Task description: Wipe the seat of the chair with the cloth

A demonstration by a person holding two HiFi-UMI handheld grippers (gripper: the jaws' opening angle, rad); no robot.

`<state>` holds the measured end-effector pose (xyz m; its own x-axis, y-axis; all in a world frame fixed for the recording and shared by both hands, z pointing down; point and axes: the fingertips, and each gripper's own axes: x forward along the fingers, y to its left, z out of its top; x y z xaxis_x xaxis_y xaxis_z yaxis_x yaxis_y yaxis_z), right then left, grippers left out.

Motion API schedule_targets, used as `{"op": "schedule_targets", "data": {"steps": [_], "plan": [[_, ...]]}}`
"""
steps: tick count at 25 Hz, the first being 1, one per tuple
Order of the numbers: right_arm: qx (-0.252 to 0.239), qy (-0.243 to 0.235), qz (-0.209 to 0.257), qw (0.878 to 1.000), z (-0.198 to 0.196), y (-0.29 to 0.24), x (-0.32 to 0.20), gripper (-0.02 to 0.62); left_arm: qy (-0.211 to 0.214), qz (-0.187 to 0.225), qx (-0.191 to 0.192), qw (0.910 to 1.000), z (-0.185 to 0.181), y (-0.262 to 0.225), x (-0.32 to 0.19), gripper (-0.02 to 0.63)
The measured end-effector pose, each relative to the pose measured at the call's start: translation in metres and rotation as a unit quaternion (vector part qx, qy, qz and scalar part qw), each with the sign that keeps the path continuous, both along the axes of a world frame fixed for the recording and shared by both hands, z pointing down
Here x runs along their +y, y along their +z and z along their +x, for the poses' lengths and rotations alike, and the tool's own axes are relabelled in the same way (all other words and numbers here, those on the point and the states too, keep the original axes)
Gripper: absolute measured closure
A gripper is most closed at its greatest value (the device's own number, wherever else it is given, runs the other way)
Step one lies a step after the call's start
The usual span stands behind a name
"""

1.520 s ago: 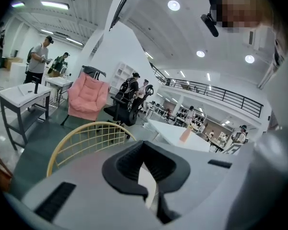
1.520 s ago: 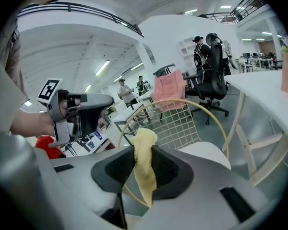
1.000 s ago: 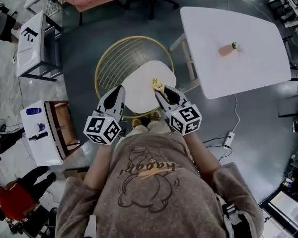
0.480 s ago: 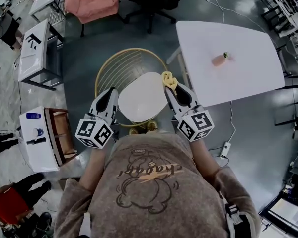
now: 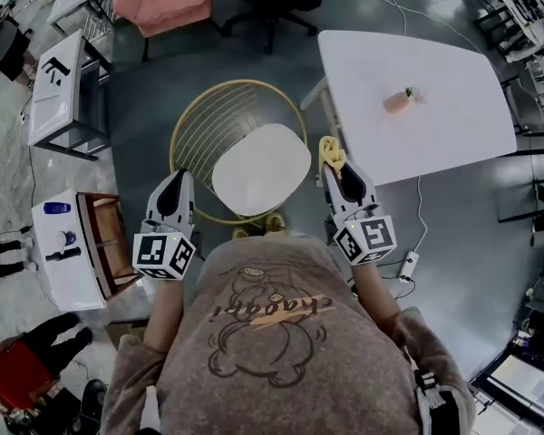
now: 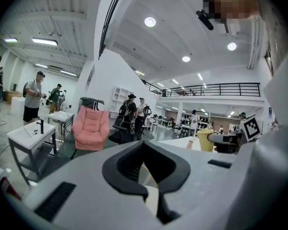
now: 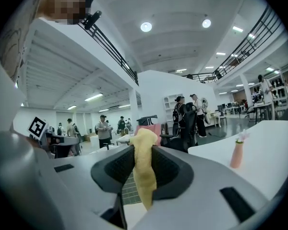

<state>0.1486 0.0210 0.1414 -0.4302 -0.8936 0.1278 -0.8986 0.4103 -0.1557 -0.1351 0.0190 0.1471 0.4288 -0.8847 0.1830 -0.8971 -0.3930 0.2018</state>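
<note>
Gripping the yellow cloth [image 5: 332,155] in the right tongs [image 5: 337,167], just right of the white seat [image 5: 261,169] at frame centre, clear of it and close to the table [image 5: 435,107] edge. Carrying nothing in the left tongs [image 5: 174,184], pressed together at the seat's lower left. Likely to lose the bunched cloth if dragged hard across the seat. Could shove the unsteadied chair, or clip the table when swinging in.

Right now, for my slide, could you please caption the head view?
Right gripper holds the yellow cloth just off the white chair seat; empty left gripper flanks the seat's other side.
</note>
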Motion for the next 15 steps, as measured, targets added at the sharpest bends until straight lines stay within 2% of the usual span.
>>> {"op": "schedule_targets", "data": {"steps": [7, 15], "plan": [[0.019, 0.001, 0.019, 1.0, -0.01, 0.013, 0.013, 0.476, -0.013, 0.045, -0.015, 0.9988, -0.002, 0.005, 0.009, 0.603], [0.009, -0.001, 0.002, 1.0, -0.025, 0.032, 0.01, 0.477, -0.015, 0.052, -0.019, 0.9983, 0.005, 0.015, 0.01, 0.603]]}}
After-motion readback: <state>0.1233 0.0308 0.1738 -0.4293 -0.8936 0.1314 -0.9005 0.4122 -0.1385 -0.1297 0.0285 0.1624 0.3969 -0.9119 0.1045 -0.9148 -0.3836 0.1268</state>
